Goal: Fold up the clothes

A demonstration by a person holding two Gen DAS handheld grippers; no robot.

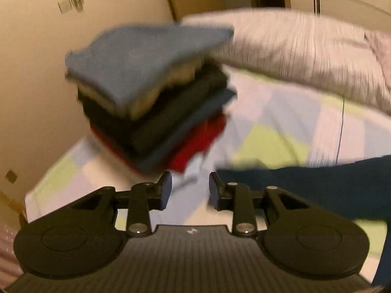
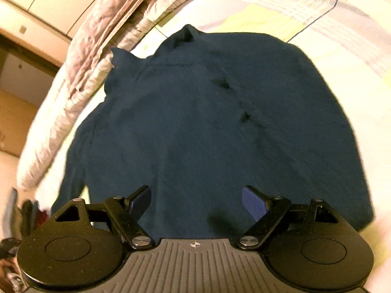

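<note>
Sweater [image 2: 207,127] lies spread on the bed [image 2: 330,24]; both grippers, left [image 1: 190,190] and right [image 2: 196,204], have fingers apart and empty, so I'd pinch the near hem corners evenly before folding toward the collar.

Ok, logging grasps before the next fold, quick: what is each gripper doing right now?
Left gripper: open, holding nothing, near the folded stack.
Right gripper: open, empty, over the navy garment.
</note>
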